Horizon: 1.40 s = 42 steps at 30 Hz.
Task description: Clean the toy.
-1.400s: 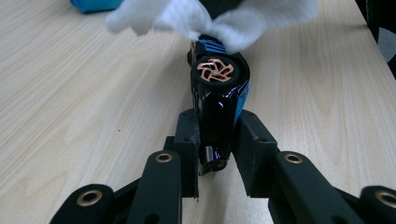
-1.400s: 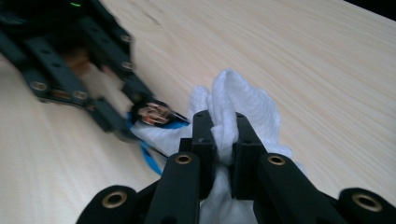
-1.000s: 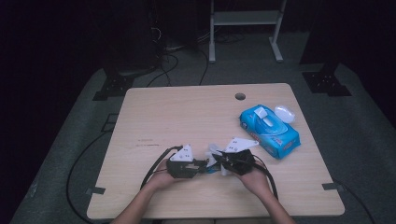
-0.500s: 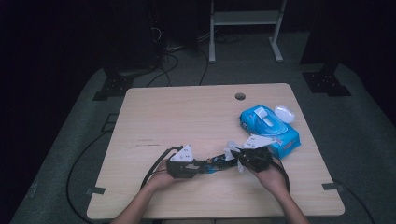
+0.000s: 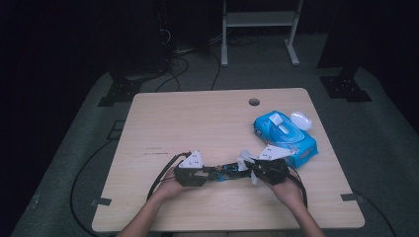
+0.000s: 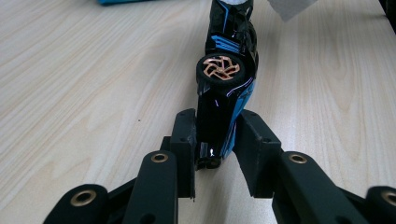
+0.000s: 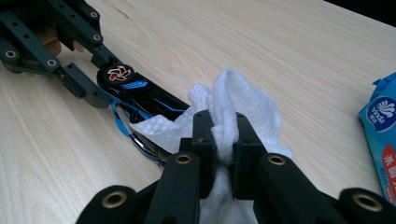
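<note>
L claw is clamping the black-and-blue toy car by one end, steadying it on its side on the desk. R claw, shut on a white wipe, is pressing it to the car's body, prob. for cleaning.

Left tool low, jaws clamped, right tool jaws pinched, facing it, seemingly almost tip to tip

Light wooden table; blue wipes pack lies near its right edge
</note>
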### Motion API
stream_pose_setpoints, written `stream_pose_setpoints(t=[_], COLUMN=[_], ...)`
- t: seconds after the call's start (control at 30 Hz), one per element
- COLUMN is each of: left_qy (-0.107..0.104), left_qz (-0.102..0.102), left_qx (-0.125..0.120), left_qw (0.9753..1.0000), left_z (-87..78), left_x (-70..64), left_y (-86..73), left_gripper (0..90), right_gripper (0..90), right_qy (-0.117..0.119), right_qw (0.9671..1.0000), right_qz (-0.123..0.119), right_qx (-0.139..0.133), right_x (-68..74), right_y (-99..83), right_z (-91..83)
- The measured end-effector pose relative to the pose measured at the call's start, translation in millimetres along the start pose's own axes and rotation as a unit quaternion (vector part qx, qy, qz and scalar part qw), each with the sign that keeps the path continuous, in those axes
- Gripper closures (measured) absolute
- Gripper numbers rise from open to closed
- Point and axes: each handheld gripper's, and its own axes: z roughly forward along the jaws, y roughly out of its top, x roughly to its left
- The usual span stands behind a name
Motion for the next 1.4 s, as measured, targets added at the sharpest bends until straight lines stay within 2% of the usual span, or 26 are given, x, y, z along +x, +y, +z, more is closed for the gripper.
stream_pose_setpoints(t=[0.1,0.17,0.2,0.27,0.3,0.33,0.43,0.47,0.6,0.63,0.67,0.7,0.8,0.87,1.1,1.27,1.3,1.37,1.4], left_qy=[0.000,-0.002,-0.002,-0.003,-0.003,-0.002,-0.004,-0.004,-0.004,-0.004,-0.004,-0.004,-0.005,-0.003,-0.001,-0.002,-0.003,-0.003,-0.003], left_qz=[0.005,0.004,0.004,0.007,0.007,0.009,0.005,0.005,0.010,0.010,0.011,0.009,0.008,0.008,0.006,0.008,0.007,0.006,0.006], left_qx=[0.000,-0.001,-0.001,0.000,0.000,0.001,-0.002,-0.003,0.002,0.002,0.001,0.000,-0.001,0.001,0.000,-0.001,-0.001,-0.002,-0.001], left_qw=[1.0000,1.0000,1.0000,1.0000,1.0000,1.0000,1.0000,1.0000,0.9999,0.9999,0.9999,0.9999,1.0000,1.0000,1.0000,1.0000,1.0000,1.0000,1.0000], left_z=[-0.1,0.2,0.1,0.3,0.3,0.1,-0.8,-0.9,-1.6,-1.6,-1.3,-1.0,-0.1,-0.1,-0.7,-1.2,-1.4,-1.6,-1.8], left_x=[-0.4,-0.5,-0.5,-1.2,-1.2,-1.7,-1.1,-1.1,-1.4,-1.4,-1.1,-1.1,-0.8,-0.7,0.7,0.3,0.4,0.2,-0.2], left_y=[0.2,0.2,0.2,0.6,0.6,1.0,-0.2,-0.6,0.0,0.0,0.1,0.0,0.4,0.8,-0.1,-0.2,-0.5,-0.6,-0.6], left_gripper=[69.1,69.6,69.7,70.5,70.9,71.0,71.4,71.5,71.6,71.6,71.6,71.6,71.6,71.5,71.2,71.5,71.5,71.5,71.6], right_gripper=[82.1,82.1,82.1,82.1,82.1,82.1,82.1,82.1,82.1,82.1,82.1,82.1,82.1,82.1,82.1,82.1,82.1,82.1,82.1], right_qy=[0.001,0.012,0.007,0.035,0.041,0.047,0.052,0.053,0.022,0.022,0.000,-0.008,-0.012,-0.010,-0.006,0.016,0.027,0.037,0.050], right_qw=[1.0000,0.9999,0.9999,0.9993,0.9989,0.9984,0.9977,0.9978,0.9995,0.9995,0.9998,0.9998,0.9996,0.9997,0.9999,0.9998,0.9996,0.9992,0.9986], right_qz=[-0.002,-0.002,-0.013,-0.011,-0.020,-0.030,-0.044,-0.039,-0.021,-0.021,-0.014,-0.003,0.020,0.019,0.012,-0.005,-0.003,-0.015,-0.014], right_qx=[0.004,0.006,0.005,0.004,0.003,0.003,0.007,0.006,0.012,0.012,0.017,0.019,0.017,0.014,0.010,0.005,0.005,0.007,0.005], right_x=[1.8,6.8,10.8,17.4,22.7,29.9,35.6,33.2,12.4,12.4,0.5,-6.9,-19.5,-20.9,-12.1,7.4,10.0,18.9,22.5], right_y=[2.4,6.9,9.6,15.3,18.2,21.4,25.5,25.1,18.7,18.7,13.3,9.8,3.8,2.4,4.2,16.0,18.0,22.4,24.0], right_z=[1.4,6.4,9.7,17.2,22.4,27.6,32.0,31.3,18.7,18.7,10.5,5.7,0.0,-1.0,2.3,17.5,20.3,28.0,31.6])
